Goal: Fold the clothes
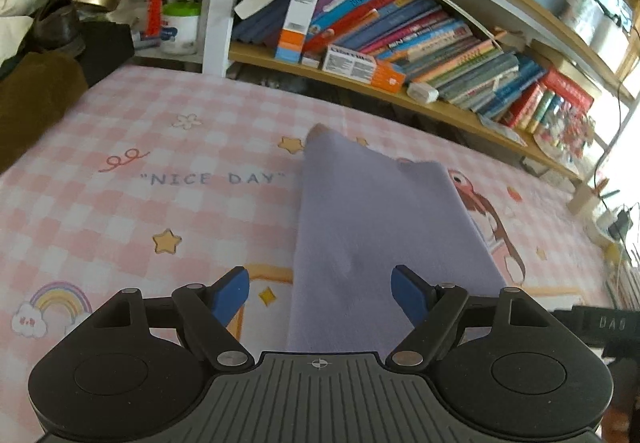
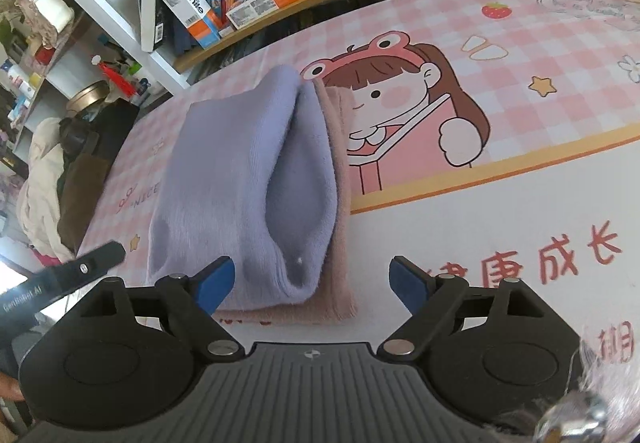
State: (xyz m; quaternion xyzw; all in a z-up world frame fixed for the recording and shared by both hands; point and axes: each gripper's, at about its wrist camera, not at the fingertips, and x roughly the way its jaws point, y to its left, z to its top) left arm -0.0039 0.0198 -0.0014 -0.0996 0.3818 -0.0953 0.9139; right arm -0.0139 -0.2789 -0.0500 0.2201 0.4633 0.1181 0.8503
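Note:
A folded lavender fleece garment (image 2: 240, 179) lies on the pink checked table mat (image 2: 520, 55), on top of a pink fleece layer (image 2: 340, 203) that shows along its right and near edges. In the left wrist view the lavender cloth (image 1: 372, 227) runs from between my fingers away across the mat (image 1: 120, 163). My left gripper (image 1: 320, 293) is open and empty, just above the cloth's near end. My right gripper (image 2: 312, 281) is open and empty, with the fold's near end between its blue fingertips (image 2: 214, 281).
A bookshelf full of books (image 1: 400, 31) runs along the far edge of the table. A pile of brown and cream clothes (image 2: 52, 179) sits at the left end. The left gripper's arm (image 2: 68, 275) shows at the lower left of the right wrist view. Cables and a charger (image 1: 616, 223) lie at the far right.

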